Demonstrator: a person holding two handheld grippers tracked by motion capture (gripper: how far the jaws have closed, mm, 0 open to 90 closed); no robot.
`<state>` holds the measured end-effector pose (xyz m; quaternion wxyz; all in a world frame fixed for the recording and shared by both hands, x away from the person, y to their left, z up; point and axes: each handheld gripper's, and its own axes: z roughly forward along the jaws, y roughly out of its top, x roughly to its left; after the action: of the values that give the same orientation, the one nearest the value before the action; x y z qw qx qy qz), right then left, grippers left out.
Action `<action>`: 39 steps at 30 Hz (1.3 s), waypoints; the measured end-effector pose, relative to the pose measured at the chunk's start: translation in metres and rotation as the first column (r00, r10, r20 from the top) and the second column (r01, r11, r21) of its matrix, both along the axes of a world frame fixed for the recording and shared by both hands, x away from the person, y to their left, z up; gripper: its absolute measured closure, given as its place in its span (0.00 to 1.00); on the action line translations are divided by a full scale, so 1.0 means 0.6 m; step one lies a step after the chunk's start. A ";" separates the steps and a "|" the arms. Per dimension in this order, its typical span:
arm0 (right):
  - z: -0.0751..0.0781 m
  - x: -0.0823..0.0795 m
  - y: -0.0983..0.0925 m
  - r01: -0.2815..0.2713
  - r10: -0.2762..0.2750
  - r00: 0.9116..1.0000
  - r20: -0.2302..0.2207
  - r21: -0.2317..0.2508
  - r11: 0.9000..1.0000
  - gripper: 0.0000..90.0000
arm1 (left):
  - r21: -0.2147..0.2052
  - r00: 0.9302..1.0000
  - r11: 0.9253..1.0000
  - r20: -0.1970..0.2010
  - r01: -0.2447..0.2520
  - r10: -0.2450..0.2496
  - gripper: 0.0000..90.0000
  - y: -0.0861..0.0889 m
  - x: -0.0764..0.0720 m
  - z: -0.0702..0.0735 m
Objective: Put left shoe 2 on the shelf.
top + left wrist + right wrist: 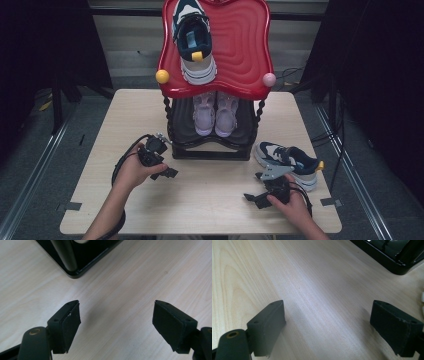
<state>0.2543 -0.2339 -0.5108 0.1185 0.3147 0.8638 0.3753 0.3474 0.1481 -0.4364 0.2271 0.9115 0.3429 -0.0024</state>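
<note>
A navy and white sneaker (289,161) lies on its sole on the table, right of the shoe rack. Its match (193,42) stands on the rack's red top shelf (240,45). A pale lilac pair (215,112) sits on the black lower shelf. My left gripper (164,159) is low over the table by the rack's front left corner, open with bare wood between its jaws (116,306). My right gripper (257,189) rests near the front edge, just in front of the loose sneaker, open and empty as well (328,305).
The rack's black base (75,267) and a post rise close ahead of the left jaws; its other front corner (392,260) lies beyond the right jaws. A yellow knob (162,76) and a pink knob (269,79) stick out from the red shelf's corners. The light wooden table (210,200) spreads between both hands.
</note>
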 end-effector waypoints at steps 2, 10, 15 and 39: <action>0.000 0.000 0.000 0.000 0.000 1.000 0.000 0.000 1.000 0.13 | 0.001 1.000 1.000 0.002 0.005 -0.005 0.24 -0.003 -0.003 -0.011; 0.000 0.000 0.000 0.000 0.000 1.000 -0.001 -0.002 1.000 0.13 | -0.028 0.998 1.000 0.066 -0.004 0.006 0.22 -0.005 -0.014 -0.048; 0.000 0.000 0.000 0.000 0.000 1.000 0.000 -0.001 1.000 0.13 | -0.036 0.996 0.999 0.092 -0.006 0.009 0.22 0.000 -0.021 -0.063; 0.000 -0.002 -0.001 0.003 -0.003 1.000 0.000 -0.002 1.000 0.13 | -0.140 0.958 0.990 0.278 -0.032 0.071 0.10 0.013 -0.063 -0.111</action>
<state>0.2531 -0.2343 -0.5106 0.1196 0.3158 0.8636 0.3743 0.3095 0.1561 -0.5031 0.3343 0.8760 0.3297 0.1104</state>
